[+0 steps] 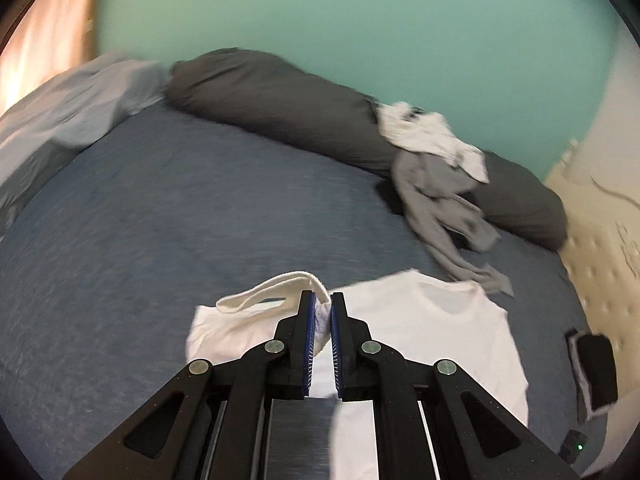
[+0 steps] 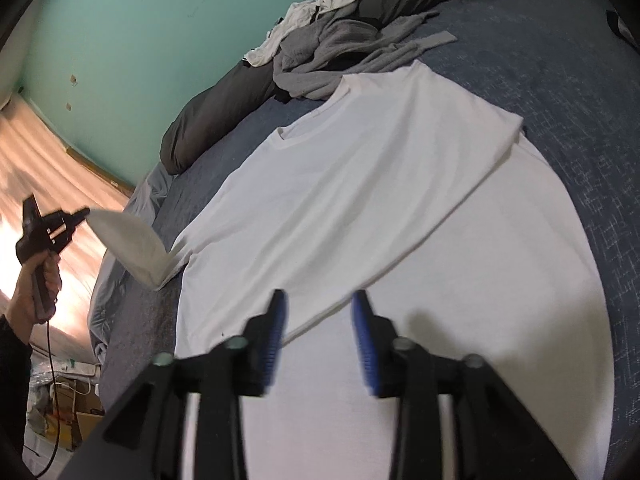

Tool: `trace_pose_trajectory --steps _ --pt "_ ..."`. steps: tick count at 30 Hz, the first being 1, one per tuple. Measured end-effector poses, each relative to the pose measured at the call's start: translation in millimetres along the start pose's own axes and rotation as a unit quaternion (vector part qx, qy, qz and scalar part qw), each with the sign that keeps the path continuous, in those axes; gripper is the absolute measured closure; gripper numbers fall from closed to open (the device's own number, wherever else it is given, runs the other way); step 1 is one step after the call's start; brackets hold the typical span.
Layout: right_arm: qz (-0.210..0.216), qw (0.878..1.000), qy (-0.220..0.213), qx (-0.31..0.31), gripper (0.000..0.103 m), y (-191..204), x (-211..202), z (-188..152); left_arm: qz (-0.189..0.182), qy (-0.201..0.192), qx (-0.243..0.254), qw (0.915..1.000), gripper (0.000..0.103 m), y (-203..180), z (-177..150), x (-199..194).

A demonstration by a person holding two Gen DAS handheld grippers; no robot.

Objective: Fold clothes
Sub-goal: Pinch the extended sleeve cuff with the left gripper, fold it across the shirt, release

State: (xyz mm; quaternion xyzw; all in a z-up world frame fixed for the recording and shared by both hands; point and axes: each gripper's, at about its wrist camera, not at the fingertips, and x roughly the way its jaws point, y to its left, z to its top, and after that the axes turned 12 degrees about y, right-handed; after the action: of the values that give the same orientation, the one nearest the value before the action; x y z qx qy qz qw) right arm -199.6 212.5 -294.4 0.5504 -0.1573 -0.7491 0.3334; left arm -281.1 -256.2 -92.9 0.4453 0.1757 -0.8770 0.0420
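Observation:
A white T-shirt [image 2: 360, 208] lies flat on the blue bed cover [image 2: 560, 128], collar toward the pillow, with its right side folded in along a diagonal crease. My left gripper [image 1: 322, 300] is shut on the shirt's left sleeve [image 1: 260, 300]. The right wrist view shows that gripper [image 2: 80, 214] at the far left in a person's hand, holding the sleeve [image 2: 132, 244] up off the bed. My right gripper [image 2: 320, 300] hovers open over the lower part of the shirt, with nothing pressed between its blue pads.
A long dark grey pillow [image 1: 280, 104] lies along the teal wall. A pile of grey and white clothes [image 1: 436, 168] rests against it near the collar. A small black object [image 1: 592, 368] lies on the bed's right side. Pale bedding [image 1: 72, 120] is bunched at the left.

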Motion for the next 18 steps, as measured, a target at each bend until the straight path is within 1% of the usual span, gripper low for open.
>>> trace_pose_trajectory --steps 2,8,14,16,18 --pt "0.004 1.000 0.003 0.006 0.054 -4 -1 0 -0.009 0.003 0.021 0.9997 0.095 -33 0 1" --pt "0.016 1.000 0.002 0.013 0.054 -10 -8 3 -0.036 0.011 0.073 0.9966 0.095 -110 0 3" --pt "0.002 1.000 0.015 0.022 0.048 -21 -10 5 -0.065 0.025 0.134 0.9885 0.095 -190 -17 2" --pt "-0.001 0.999 0.014 0.029 0.044 -25 -12 6 -0.075 0.036 0.154 0.9845 0.095 -215 -28 5" --pt "-0.010 0.999 0.012 0.042 0.032 -32 -14 6 -0.082 0.046 0.176 0.9800 0.095 -238 -42 9"
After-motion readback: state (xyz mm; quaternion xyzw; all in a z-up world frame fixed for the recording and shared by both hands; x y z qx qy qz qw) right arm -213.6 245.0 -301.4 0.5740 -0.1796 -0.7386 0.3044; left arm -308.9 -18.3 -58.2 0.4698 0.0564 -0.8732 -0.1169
